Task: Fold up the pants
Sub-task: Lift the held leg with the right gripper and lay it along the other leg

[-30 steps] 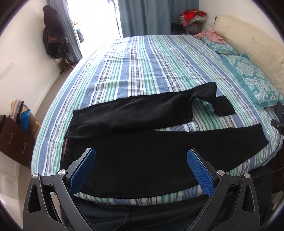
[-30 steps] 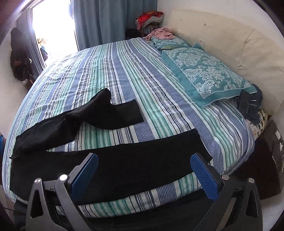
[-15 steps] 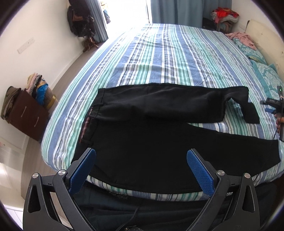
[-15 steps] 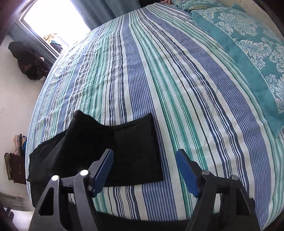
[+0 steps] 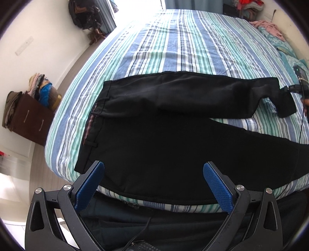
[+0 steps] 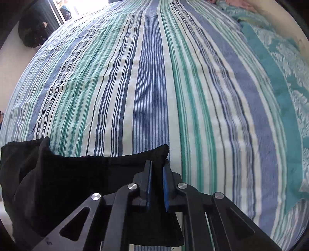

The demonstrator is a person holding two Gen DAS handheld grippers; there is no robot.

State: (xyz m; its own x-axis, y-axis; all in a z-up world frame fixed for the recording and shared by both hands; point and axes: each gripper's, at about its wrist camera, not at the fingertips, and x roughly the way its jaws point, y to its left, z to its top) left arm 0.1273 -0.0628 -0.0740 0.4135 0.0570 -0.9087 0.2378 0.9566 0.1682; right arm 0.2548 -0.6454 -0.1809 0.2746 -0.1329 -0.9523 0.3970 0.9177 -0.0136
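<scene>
Black pants [image 5: 164, 139] lie spread across the near part of the striped bed [image 5: 183, 44], waistband to the left, legs running right. The far leg is bent, its cuff [image 5: 285, 105] folded back at the right. My left gripper [image 5: 153, 185] is open and empty, above the near leg by the bed's front edge. My right gripper [image 6: 156, 173] is shut on the far leg's cuff [image 6: 96, 173]; it also shows at the right edge of the left wrist view [image 5: 295, 88].
Teal patterned pillows [image 6: 280, 63] lie along the bed's right side. A brown dresser with piled clothes [image 5: 29, 114] stands on the floor at left. Dark bags [image 5: 85, 13] hang by the window. A cable [image 5: 300, 125] trails over the near leg at right.
My right gripper dropped to the far leg's cuff and closed on it. My left gripper moved a little closer over the waist and near leg, still open.
</scene>
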